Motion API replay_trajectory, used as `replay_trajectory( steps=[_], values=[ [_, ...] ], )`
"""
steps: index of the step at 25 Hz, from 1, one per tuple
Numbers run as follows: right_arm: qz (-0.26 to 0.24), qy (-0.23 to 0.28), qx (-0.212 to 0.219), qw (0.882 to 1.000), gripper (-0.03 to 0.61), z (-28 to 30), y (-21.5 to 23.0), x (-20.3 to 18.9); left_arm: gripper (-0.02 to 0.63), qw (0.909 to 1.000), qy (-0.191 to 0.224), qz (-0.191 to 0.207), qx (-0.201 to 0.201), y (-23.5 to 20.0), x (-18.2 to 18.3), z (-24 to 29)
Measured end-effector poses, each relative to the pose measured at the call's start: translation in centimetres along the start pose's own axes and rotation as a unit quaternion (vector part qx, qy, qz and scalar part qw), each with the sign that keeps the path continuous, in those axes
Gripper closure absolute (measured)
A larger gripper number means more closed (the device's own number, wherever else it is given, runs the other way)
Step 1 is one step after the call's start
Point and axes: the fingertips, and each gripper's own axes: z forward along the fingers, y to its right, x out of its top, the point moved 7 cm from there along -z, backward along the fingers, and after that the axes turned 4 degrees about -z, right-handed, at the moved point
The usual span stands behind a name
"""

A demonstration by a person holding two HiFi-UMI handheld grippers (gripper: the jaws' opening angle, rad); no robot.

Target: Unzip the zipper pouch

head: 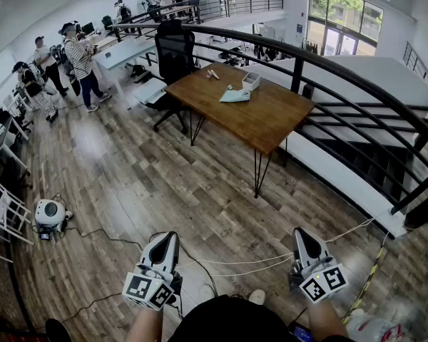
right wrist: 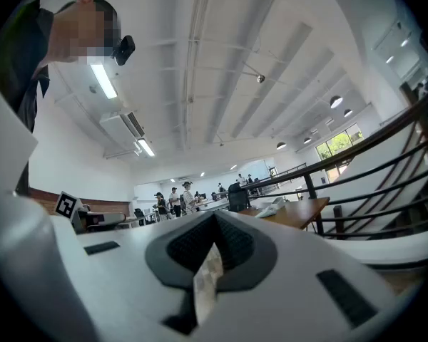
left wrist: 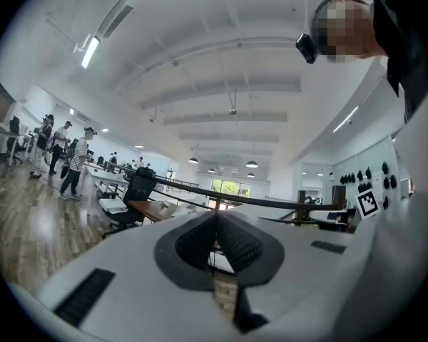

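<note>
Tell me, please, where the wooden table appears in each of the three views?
Head view: the wooden table stands at upper centre.
Left gripper view: the table is small and left of centre.
Right gripper view: the table is right of centre, seen edge-on.
Shared landmark: the black office chair at the table's far end, also visible in the left gripper view and the right gripper view.

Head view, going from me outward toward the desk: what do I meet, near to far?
Left hand-held gripper and right hand-held gripper, both shut and empty → wooden table → pale pouch → small white box → far railing.
</note>
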Motion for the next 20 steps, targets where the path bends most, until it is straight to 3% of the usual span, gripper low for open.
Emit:
replay_trajectory(
  steps=[11, 15, 20],
  values=[
    [0.01, -0.006, 0.0, 1.0, 0.586, -2.6, 3.0, -0.3, 0.601, 0.9999, 0.003, 0.001, 0.013, 3.1, -1.2, 0.5],
    [-0.011, -0.008, -0.001, 1.0, 0.584, -4.0, 4.2, 0.4, 0.6, 0.9998, 0.004, 0.016, 0.011, 5.3, -1.5, 1.4],
    [-0.042, 0.004, 0.008, 0.999, 0.583, -6.3, 5.3, 1.6, 0.6, 0.9999, 0.013, 0.007, 0.001, 8.7, -2.2, 2.5]
  ],
)
